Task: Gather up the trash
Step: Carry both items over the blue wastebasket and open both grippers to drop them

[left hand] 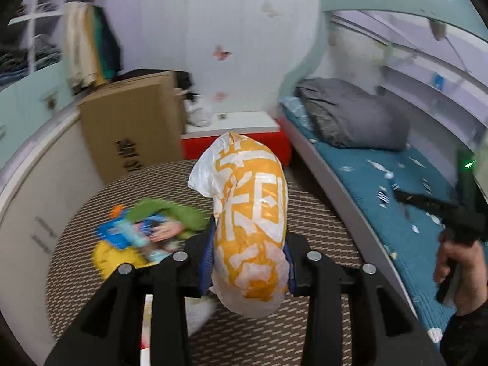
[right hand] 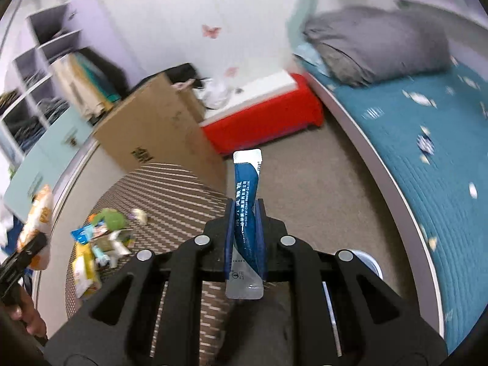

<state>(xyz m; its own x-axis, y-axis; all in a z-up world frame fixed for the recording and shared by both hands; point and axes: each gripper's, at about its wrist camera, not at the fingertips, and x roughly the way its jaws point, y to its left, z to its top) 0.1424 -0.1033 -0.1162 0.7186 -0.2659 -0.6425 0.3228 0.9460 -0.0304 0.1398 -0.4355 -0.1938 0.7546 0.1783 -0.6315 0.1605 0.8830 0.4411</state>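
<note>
The right tongs (right hand: 245,228) pinch a blue sachet (right hand: 245,210) above the woven mat (right hand: 170,189) strewn with wrappers (right hand: 100,241).

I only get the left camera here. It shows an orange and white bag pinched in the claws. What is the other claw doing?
Observer: The right gripper is shut on a blue sachet, which stands upright between its fingers.
Operator: Is there a bin anywhere?
Observer: I can't confirm one. The right view shows only a pale round rim behind that gripper, mostly hidden.
Operator: What is the floor like by the bed?
Observer: Beside the woven mat there is bare beige floor running to the bed.
Operator: More trash left?
Observer: Yes, a litter pile lies on the mat, including a yellow packet.
</note>
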